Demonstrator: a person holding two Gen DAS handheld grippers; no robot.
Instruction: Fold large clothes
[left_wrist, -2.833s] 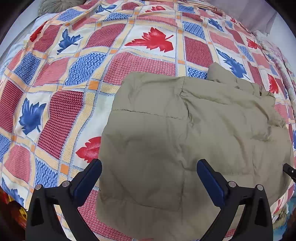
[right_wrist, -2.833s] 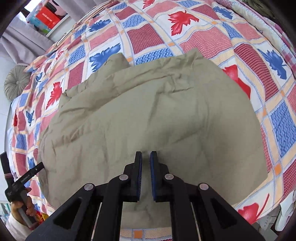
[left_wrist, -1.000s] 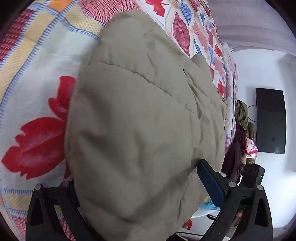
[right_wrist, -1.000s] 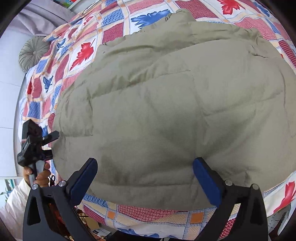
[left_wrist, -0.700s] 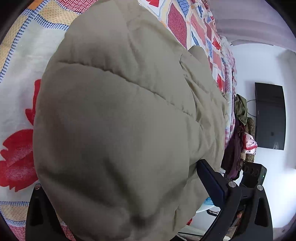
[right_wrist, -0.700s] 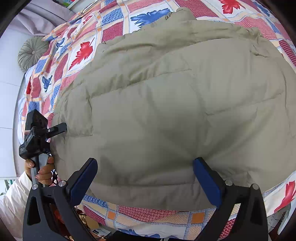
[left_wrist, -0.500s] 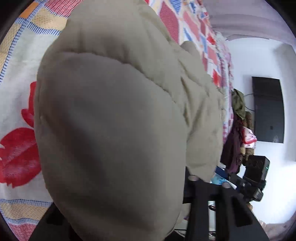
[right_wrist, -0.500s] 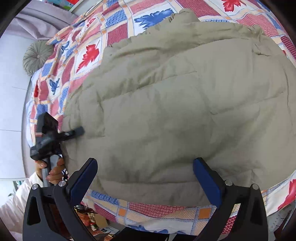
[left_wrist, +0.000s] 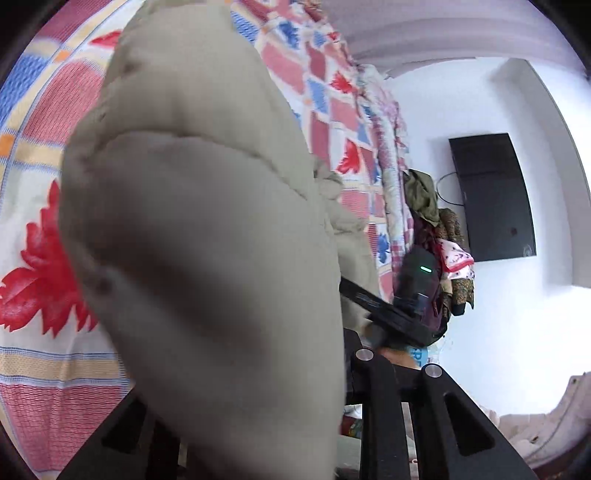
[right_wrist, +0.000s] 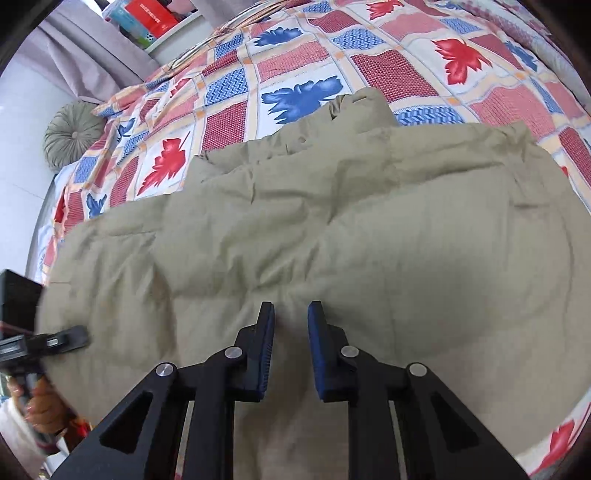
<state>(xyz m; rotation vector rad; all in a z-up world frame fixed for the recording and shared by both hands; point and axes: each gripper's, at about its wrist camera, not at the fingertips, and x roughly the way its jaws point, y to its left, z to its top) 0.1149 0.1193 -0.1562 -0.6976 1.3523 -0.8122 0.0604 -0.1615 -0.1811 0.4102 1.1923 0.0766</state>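
A khaki padded jacket (right_wrist: 369, 221) lies spread on a bed cover (right_wrist: 295, 55) of red and blue leaf squares. My right gripper (right_wrist: 291, 321) points down onto its near part. Its jaws are closing, and a pinched ridge of fabric stands between the blue pads. In the left wrist view the jacket (left_wrist: 207, 221) bulges up close to the lens and hides most of my left gripper (left_wrist: 258, 369). Those jaws are closing on the jacket's lifted edge. The left gripper (right_wrist: 70, 338) also shows at the jacket's left edge. The right gripper (left_wrist: 354, 291) reaches into the fabric.
A round grey-green cushion (right_wrist: 72, 134) lies at the bed's far left corner. A black screen (left_wrist: 491, 195) hangs on the white wall, with a heap of clothes (left_wrist: 436, 221) before it. A person's hand (right_wrist: 40, 406) holds the left gripper's handle.
The left gripper went from wide open to closed on the jacket's edge and rose with it. The right gripper's jaws came together on a fold of the jacket.
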